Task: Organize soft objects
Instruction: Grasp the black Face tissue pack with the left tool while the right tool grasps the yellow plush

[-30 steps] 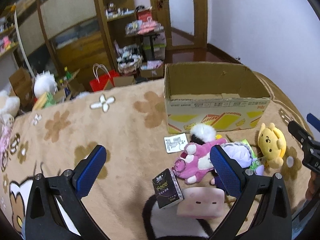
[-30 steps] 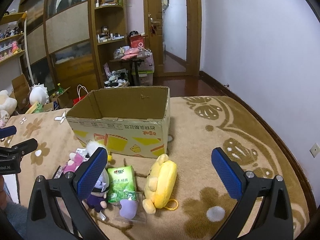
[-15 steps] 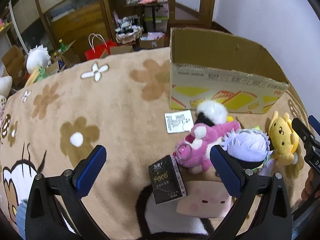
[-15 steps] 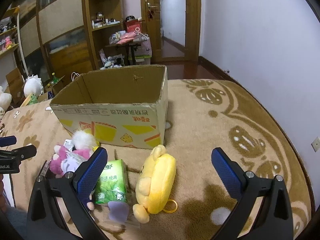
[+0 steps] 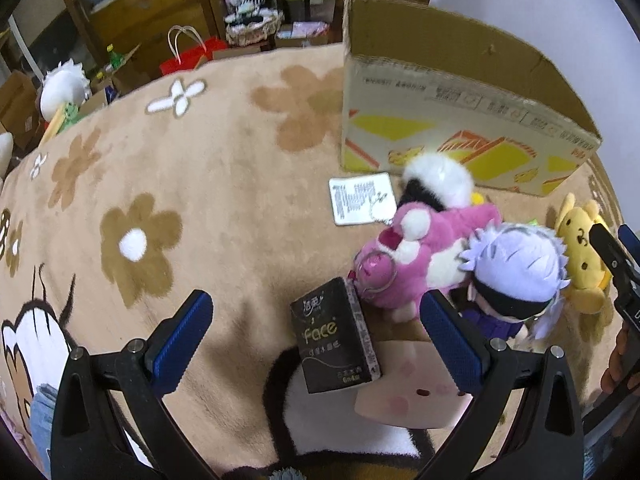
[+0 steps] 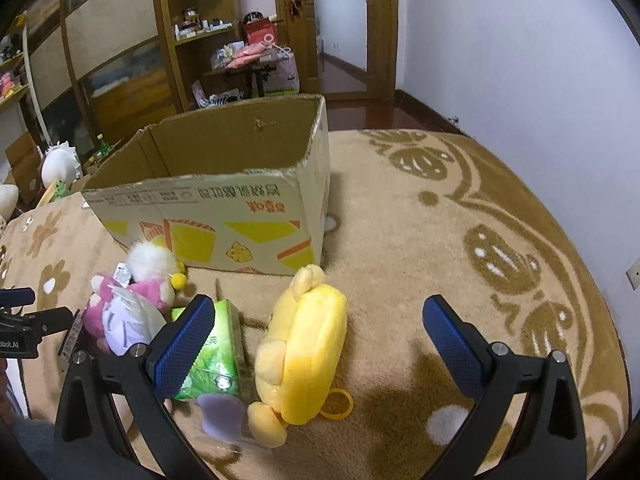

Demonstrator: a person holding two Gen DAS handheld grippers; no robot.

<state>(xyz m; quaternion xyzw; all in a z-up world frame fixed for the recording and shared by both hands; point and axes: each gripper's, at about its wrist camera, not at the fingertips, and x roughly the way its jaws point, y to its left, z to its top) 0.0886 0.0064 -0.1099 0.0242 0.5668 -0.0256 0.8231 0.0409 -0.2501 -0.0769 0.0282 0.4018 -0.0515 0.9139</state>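
Both grippers have come lower and closer to the toys over the last second, the box and plush now looming larger in each view. The left gripper (image 5: 316,344) hangs with its blue pads spread wide, gripping nothing, above a black tissue pack (image 5: 335,343) that lies on the carpet (image 5: 200,184) between its fingers. Just right of the pack, touching it, lies a pink plush (image 5: 416,252), with a pale-haired doll (image 5: 516,268) pressed against it and a white printed card (image 5: 362,198) beside its head. The right gripper (image 6: 316,340) is likewise spread wide and empty, with the yellow plush (image 6: 308,356) lying on its side between the pads. A green tissue pack (image 6: 216,356) lies just beside the yellow plush, partly behind the left-hand pad. Beyond the toys stands the open cardboard box (image 6: 224,204), upright on the carpet, near the heap but not touching the yellow plush. Its floor is hidden by the near wall.
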